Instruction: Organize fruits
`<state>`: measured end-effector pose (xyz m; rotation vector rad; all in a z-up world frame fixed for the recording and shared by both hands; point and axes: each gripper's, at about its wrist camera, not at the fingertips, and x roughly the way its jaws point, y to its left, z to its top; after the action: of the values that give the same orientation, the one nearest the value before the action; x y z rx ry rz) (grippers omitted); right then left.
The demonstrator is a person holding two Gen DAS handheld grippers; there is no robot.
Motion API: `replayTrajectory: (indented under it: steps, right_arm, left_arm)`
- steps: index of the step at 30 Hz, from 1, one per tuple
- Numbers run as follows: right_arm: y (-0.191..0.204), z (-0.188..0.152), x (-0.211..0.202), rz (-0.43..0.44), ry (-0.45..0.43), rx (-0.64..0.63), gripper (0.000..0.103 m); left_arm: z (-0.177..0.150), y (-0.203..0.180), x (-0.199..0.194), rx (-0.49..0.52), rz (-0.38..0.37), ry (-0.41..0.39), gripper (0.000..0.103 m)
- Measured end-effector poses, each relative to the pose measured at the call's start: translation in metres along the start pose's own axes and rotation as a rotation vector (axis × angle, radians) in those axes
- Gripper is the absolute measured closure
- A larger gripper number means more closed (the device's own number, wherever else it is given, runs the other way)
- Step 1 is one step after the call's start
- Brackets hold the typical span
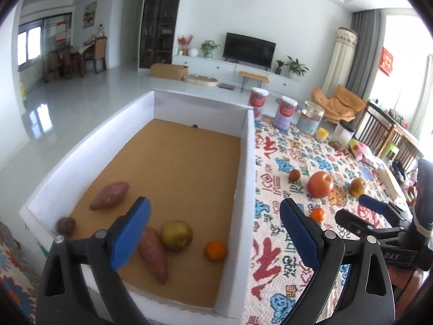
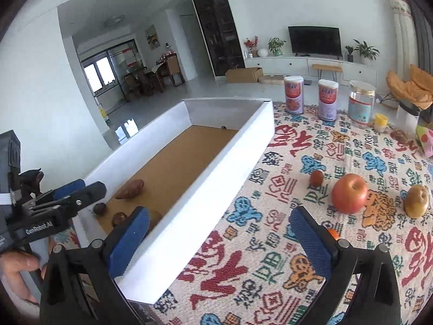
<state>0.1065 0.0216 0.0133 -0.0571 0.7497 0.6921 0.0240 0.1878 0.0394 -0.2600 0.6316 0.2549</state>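
A white-walled box (image 1: pixel 247 162) with a cardboard floor holds two sweet potatoes (image 1: pixel 109 195) (image 1: pixel 154 254), a pear (image 1: pixel 177 235), a tangerine (image 1: pixel 215 250) and a small brown fruit (image 1: pixel 65 226). My left gripper (image 1: pixel 213 231) hangs open above its near end, nothing between the fingers. On the patterned cloth to the right lie a red apple (image 2: pixel 349 193), a second pear (image 2: pixel 416 200), a small dark fruit (image 2: pixel 316 178) and a small tangerine (image 2: pixel 333 233), half hidden behind a finger. My right gripper (image 2: pixel 220 241) is open and empty, straddling the box's right wall (image 2: pixel 216 184).
Two tall cans (image 1: pixel 259 100) (image 1: pixel 286 112), a clear jar (image 1: pixel 311 117) and a yellow cup (image 1: pixel 322 134) stand along the cloth's far edge. A hand (image 2: pixel 16 268) holds the left gripper's handle. Beyond the table are a living-room floor and a TV.
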Motion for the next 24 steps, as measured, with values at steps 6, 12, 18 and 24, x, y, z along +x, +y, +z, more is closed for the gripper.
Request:
replayTrajectory:
  steps: [6,12,18,24]
  right_arm:
    - [-0.152,-0.078,-0.019,-0.423,0.123,0.047,0.0]
    - [-0.247,-0.128,-0.053,-0.59,0.145,0.27,0.0]
    - [-0.276,-0.133,-0.055,-0.583,0.167,0.359,0.0]
    - [-0.274,-0.133,-0.053,-0.598,0.172,0.354,0.0]
  left_arm:
    - [-0.04,-0.101,0.043,0.151,-0.187,0.138,0.004]
    - [-0.078,-0.156,0.104,0.299,-0.111,0.233,0.004]
    - [-0.094,-0.155,0.14,0.343,-0.026,0.25,0.004]
    - [-0.098,-0.15,0.145,0.321,-0.046,0.24,0.004]
